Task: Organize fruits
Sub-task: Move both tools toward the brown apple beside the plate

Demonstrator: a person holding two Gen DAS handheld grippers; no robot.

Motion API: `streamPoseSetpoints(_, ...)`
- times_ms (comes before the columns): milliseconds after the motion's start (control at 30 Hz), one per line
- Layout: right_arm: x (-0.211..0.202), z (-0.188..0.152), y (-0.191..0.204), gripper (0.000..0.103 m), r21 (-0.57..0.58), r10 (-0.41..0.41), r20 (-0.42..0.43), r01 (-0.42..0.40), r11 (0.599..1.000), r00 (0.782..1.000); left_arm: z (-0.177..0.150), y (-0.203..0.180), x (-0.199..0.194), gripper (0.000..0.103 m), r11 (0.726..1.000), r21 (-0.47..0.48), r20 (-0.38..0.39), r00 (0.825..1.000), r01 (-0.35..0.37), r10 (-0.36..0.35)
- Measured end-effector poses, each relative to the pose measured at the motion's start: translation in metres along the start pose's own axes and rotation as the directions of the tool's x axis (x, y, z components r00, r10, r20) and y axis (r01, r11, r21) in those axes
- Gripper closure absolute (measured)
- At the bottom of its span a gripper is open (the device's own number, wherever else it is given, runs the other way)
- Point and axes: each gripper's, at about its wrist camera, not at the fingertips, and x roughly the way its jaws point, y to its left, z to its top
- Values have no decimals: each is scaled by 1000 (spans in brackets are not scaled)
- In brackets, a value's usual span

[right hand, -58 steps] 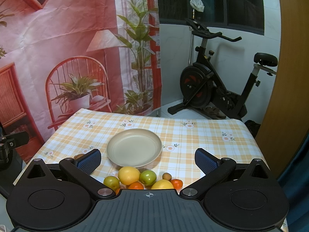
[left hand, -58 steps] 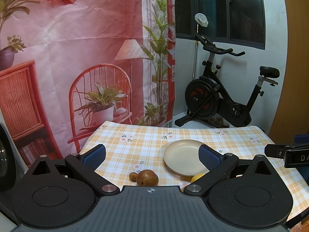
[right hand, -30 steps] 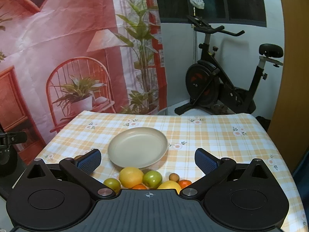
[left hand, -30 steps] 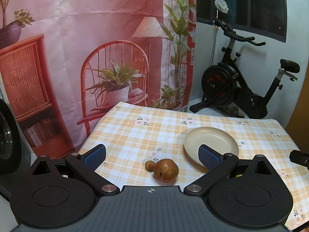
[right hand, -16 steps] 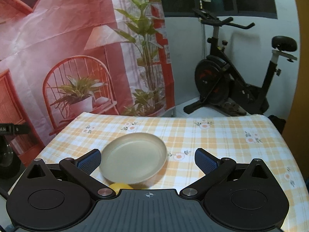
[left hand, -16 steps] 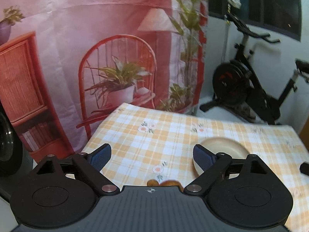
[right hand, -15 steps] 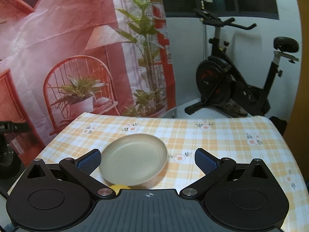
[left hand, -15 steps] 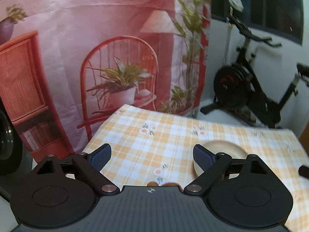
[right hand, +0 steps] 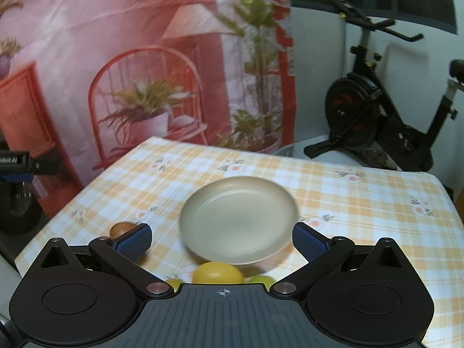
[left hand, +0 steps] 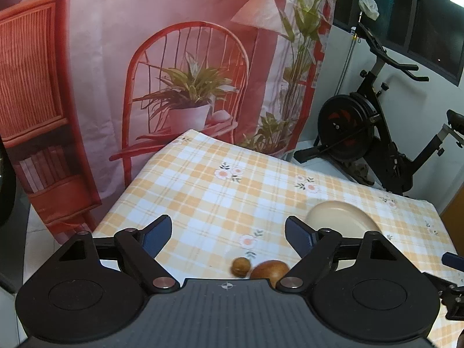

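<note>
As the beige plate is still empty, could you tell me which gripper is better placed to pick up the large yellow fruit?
Probably the right gripper: the yellow fruit lies centred just below its open jaws.

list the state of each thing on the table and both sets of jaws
round beige plate: upright on the checked tablecloth, nothing in it
large brown fruit: on the cloth, not in the plate
small brown round fruit: on the cloth beside the large one
yellow lemon: on the cloth, just short of the plate
left gripper: jaws open, just been closing, nothing between them
right gripper: jaws open, holding nothing
</note>
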Motion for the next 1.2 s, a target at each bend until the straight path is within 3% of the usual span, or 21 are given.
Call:
streamPoseSetpoints(333,52,1,94,0,-177,26,-66,-38,984,997,22,43,20,19,991,87,29,994,100,-103)
streamPoseSetpoints(433,66,-1,115,0,-235,24,-86,-43,971,996,20,49,34,27,982,78,4,985,170,-171)
streamPoseSetpoints(600,93,-12,141,8,-351,24,-181,-87,932,983,3,48,70,36,955,56,-94,953,293,-287)
streamPoseSetpoints(733,115,-21,156,19,-441,18,-249,-130,888,968,-13,44,101,42,925,-14,-186,908,379,-375)
streamPoseSetpoints(967,140,-22,160,25,-445,41,-313,-185,876,949,-22,29,130,45,882,-67,-255,847,466,-467)
streamPoseSetpoints(1200,156,-23,159,31,-438,57,-358,-222,871,932,-29,23,144,53,868,-113,-299,817,483,-494)
